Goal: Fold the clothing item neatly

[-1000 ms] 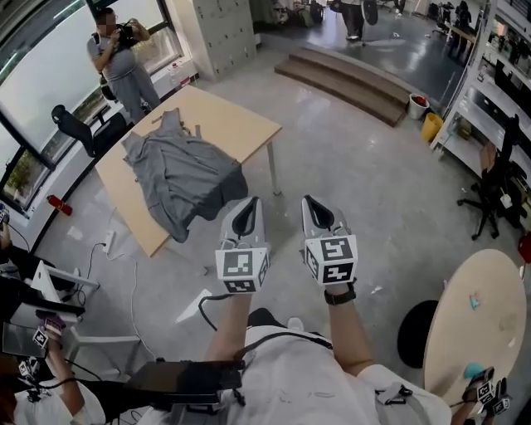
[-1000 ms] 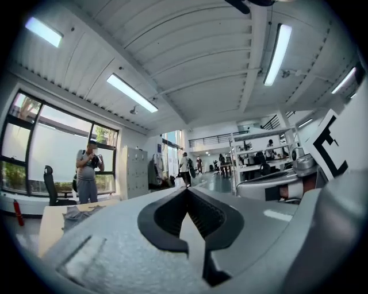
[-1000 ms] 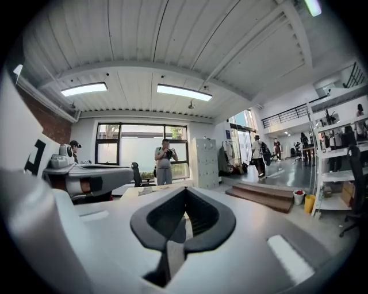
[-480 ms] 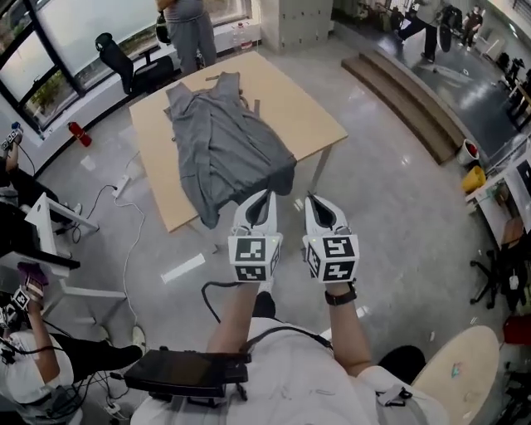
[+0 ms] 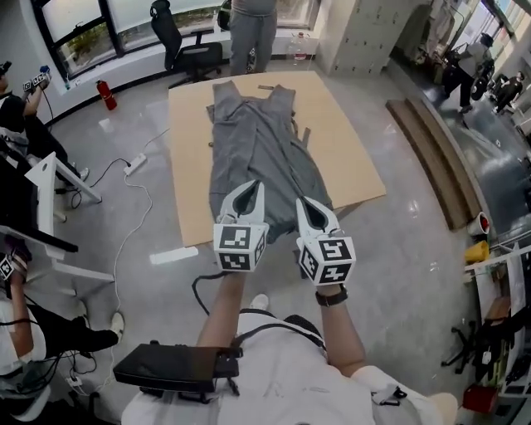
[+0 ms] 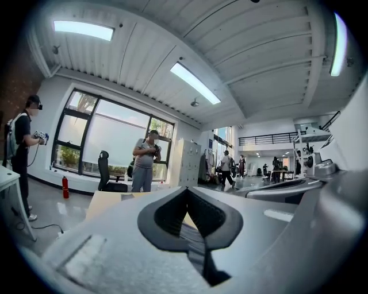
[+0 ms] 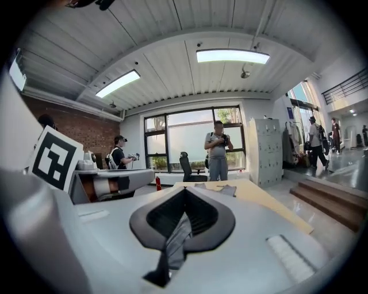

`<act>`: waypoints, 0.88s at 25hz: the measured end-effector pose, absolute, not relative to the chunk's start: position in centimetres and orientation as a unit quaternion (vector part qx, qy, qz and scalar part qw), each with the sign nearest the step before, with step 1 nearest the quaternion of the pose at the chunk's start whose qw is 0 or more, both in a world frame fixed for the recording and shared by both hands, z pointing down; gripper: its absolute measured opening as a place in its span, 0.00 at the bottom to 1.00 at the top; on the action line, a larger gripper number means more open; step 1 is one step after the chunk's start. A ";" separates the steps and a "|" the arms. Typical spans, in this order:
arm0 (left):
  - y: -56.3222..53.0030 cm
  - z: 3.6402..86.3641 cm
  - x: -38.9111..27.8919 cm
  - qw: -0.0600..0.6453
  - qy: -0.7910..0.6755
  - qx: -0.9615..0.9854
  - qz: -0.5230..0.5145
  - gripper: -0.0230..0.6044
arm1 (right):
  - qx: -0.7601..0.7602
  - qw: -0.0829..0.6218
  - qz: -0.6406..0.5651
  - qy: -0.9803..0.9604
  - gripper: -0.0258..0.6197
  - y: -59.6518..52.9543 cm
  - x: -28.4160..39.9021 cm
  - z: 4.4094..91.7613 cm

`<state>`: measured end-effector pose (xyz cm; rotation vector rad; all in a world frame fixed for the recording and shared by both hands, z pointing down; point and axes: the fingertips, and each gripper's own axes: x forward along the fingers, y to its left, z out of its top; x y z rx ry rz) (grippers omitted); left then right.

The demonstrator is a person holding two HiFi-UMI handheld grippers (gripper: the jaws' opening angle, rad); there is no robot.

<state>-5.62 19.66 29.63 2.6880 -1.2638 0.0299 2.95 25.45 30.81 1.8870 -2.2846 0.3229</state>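
Note:
A grey sleeveless garment lies spread lengthwise on a light wooden table, its straps at the far end. Its near hem hangs by the table's front edge. Both grippers are held side by side in front of me, short of the table. In the head view their tips overlap the near hem. My left gripper is shut with nothing in it, and so is my right gripper. The right gripper view looks over the shut jaws along the table to the garment's straps. The left gripper points the same way.
A person stands at the table's far end beside a black office chair. A red bottle and cables lie on the floor at left. A white desk stands at left. Low steps run along the right.
The table and garment have swung from the upper left to straight ahead and come closer. Both grippers stayed shut and side by side.

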 end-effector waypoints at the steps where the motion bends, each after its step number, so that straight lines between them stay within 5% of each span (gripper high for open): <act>1: 18.8 30.1 -5.9 0.090 -0.428 0.899 0.014 0.04 | 0.626 0.088 0.112 -0.766 0.05 24.6 2.8 31.3; 22: -2.8 34.7 3.0 0.093 -0.491 0.863 0.076 0.04 | 0.537 0.075 0.151 -0.827 0.05 -1.2 11.2 35.1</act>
